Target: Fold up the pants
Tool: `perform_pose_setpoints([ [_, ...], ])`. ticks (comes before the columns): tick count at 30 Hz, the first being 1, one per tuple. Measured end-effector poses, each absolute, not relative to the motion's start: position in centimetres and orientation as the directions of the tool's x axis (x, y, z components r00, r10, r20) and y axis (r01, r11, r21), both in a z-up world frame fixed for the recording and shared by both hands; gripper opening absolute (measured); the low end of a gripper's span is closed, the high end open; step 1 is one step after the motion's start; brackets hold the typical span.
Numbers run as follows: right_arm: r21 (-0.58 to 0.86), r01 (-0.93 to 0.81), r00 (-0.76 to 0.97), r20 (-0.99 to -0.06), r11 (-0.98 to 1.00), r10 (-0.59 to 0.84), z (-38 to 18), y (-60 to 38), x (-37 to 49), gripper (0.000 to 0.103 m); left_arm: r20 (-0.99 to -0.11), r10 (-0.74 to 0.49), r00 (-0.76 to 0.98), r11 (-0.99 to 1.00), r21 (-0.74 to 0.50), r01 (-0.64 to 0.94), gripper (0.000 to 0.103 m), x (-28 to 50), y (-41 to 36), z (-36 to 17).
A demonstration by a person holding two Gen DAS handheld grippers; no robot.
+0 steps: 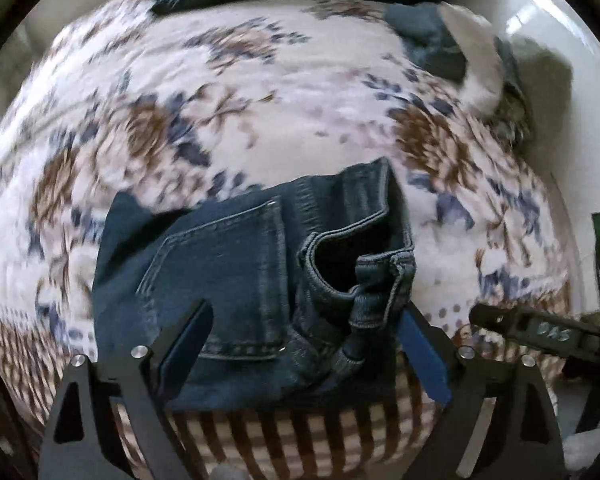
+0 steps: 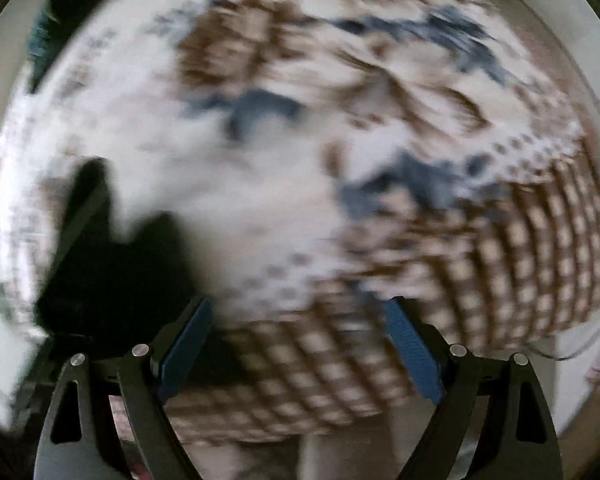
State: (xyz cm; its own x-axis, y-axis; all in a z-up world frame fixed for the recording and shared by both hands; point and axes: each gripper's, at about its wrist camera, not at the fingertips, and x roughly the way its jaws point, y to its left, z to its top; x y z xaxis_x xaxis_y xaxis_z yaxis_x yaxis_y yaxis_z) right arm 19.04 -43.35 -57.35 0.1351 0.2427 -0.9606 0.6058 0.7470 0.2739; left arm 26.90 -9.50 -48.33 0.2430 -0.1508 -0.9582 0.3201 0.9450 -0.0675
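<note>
A bed cover (image 1: 260, 92) printed with brown and blue flowers fills both views, with a brown-and-white checked border (image 2: 500, 264) running along its near edge, and pale floor (image 1: 548, 12) showing past its far right edge. On the cover, close to the near edge, lie the folded jeans (image 1: 228, 264), back pocket up and waistband turned toward the right; bare cover stretches beyond them and to both sides. More dark clothes (image 1: 432, 44) sit at the far right edge. The left gripper (image 1: 304, 320) is spread wide over the jeans, gripping nothing. The right gripper (image 2: 300, 316) is also spread wide, over the checked border. Only the left view shows the jeans and the other tool (image 1: 540, 332), hand-marked with letters too faint to read surely; the right view is blurred.
</note>
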Motion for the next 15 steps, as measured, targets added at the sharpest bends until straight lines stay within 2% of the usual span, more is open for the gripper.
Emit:
perform_pose_setpoints([
  [3,0.365,0.580,0.205,-0.931,0.729,0.303,-55.7,-42.4,20.4,0.091,-0.956,-0.233,0.181,0.945,-0.179,0.272,0.094,27.1,-7.4,-47.6],
  [8,0.392,0.584,0.203,-0.919,0.711,0.339,-55.4,-41.7,22.1,0.091,-0.972,-0.228,0.062,0.934,-0.200,0.297,0.094,26.3,-7.1,-48.2],
  [15,0.461,0.574,0.132,-0.868,0.677,0.479,-59.7,-40.2,23.9,0.091,-0.975,-0.185,0.120,0.980,-0.174,0.095,0.095,27.5,-1.3,-49.0],
])
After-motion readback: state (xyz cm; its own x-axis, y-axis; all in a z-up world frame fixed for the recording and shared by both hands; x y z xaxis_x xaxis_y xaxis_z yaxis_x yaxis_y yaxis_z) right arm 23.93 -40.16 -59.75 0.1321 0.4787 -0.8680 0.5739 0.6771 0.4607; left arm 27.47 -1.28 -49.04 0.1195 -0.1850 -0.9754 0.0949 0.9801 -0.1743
